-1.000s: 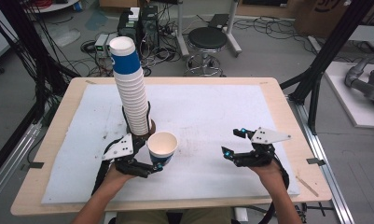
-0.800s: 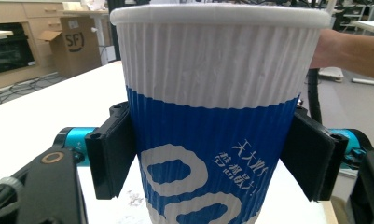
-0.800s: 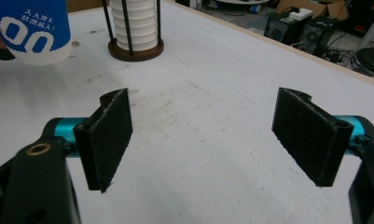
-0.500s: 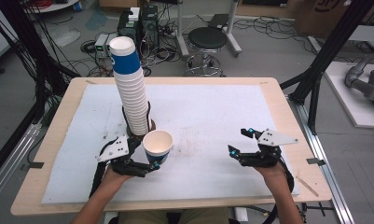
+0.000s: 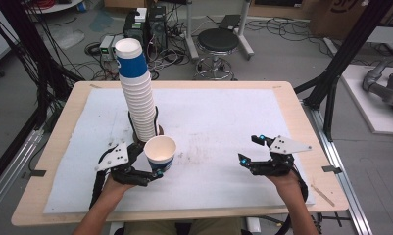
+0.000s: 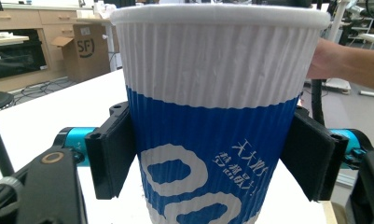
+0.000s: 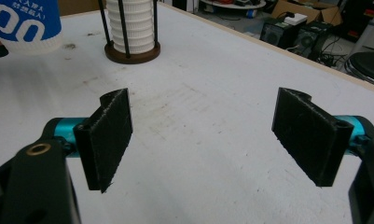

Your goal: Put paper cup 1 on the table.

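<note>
The left gripper [image 5: 152, 171] holds one paper cup [image 5: 160, 152], white above and blue below, with its open mouth up. In the left gripper view the two black jaws press on the blue part of the cup [image 6: 217, 121] from both sides, so the gripper is closed around it. The cup is just in front of the tall stack of cups [image 5: 136, 95], on the person's side of it, very near the foot of the stack; whether it touches the stack cannot be told. The stack stands upright in a holder with a round brown base [image 7: 132, 51] and thin dark rods, on the white mat [image 5: 223, 117] which covers the table.

The right gripper [image 5: 250, 151] is well apart from the stack, to the right of it and nearer to the person. In the right gripper view its jaws stand wide apart, with nothing between them but the mat [image 7: 198, 140].
</note>
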`<state>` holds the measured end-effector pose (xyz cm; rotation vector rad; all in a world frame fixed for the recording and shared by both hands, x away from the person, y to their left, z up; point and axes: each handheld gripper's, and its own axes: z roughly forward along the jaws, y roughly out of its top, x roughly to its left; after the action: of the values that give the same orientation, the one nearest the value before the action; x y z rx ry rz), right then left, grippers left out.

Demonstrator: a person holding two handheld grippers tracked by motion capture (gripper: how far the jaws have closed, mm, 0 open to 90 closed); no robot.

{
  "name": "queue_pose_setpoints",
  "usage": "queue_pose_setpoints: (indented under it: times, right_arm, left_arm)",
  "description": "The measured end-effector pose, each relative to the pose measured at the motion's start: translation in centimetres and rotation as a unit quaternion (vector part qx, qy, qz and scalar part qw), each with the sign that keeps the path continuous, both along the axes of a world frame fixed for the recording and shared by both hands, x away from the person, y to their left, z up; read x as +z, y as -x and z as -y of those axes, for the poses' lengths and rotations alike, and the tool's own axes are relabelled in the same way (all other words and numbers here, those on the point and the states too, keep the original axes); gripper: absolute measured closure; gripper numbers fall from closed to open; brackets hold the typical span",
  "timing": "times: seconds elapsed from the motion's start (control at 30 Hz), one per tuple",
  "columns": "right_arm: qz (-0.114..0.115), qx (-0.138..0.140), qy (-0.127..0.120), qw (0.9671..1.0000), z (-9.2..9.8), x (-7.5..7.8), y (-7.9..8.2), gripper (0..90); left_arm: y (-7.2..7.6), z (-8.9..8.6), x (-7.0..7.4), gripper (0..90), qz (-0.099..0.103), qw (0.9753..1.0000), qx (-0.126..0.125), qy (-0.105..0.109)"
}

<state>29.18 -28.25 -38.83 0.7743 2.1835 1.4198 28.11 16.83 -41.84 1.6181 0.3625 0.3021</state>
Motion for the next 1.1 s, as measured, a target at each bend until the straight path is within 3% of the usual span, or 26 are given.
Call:
queue_pose_setpoints:
  times: [0.33, 0.6, 0.8, 1.1]
  right_arm:
    - [0.000, -0.003, 0.001, 1.0000, 0.3, -0.1, 0.1, 20.6]
    - [0.001, 0.000, 0.001, 1.0000, 0.3, -0.1, 0.2, 20.6]
    - [0.000, 0.001, 0.002, 1.0000, 0.2, -0.1, 0.2, 20.6]
    - [0.001, 0.002, 0.002, 1.0000, 0.1, -0.1, 0.2, 20.7]
  left_arm:
    - [0.8, -2.9, 0.6, 24.9, 0.012, 0.9997, 0.020, 0.004]
    - [1.4, -6.3, 0.9, 24.9, 0.019, 0.9977, 0.065, 0.006]
    - [1.3, -9.8, 0.7, 24.9, 0.027, 0.9930, 0.114, 0.012]
    - [-0.6, -12.6, -0.5, 25.0, 0.006, 0.9835, 0.181, 0.009]
